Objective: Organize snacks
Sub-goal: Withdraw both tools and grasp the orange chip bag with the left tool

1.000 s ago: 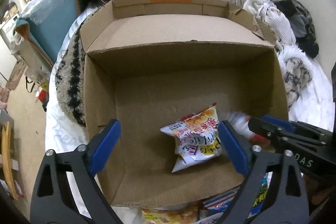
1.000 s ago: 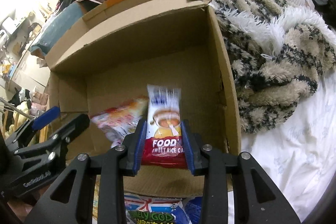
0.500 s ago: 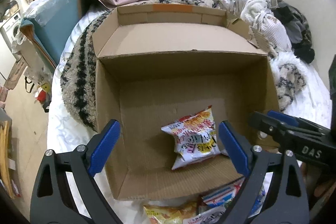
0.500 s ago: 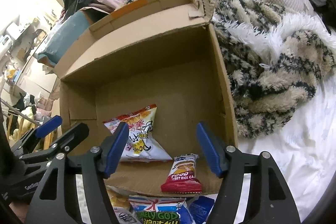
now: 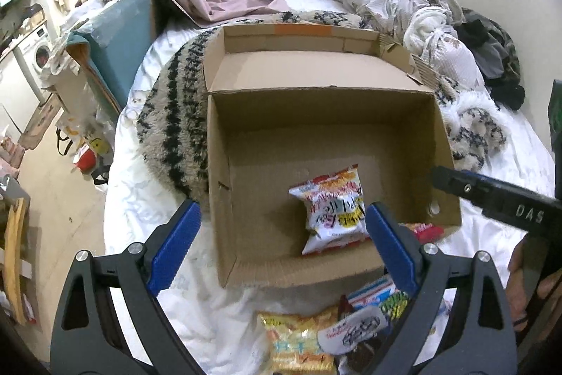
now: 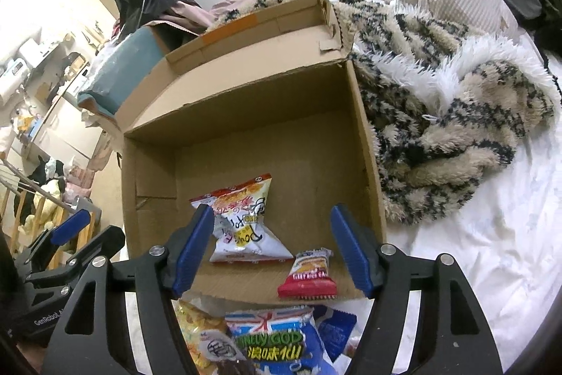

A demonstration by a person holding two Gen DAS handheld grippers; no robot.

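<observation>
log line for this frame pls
left claw: open | right claw: open | cardboard box: chip bag, rice cake pack | loose snacks: outside

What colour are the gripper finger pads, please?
Blue pads, clearest in the right wrist view.

- Fisheye is bending both views hard; black vignette is eating the corners.
- Cool indoor light is falling evenly on the cardboard box (image 5: 316,129), whose near-left inner wall is sitting in soft shadow.
- Left of the box in the right wrist view, the room is blowing out warm and overexposed.
- White bedsheet (image 6: 491,252) right of the box is nearly clipping.
- Focus is holding sharp centrally, softening toward the rims.
</observation>
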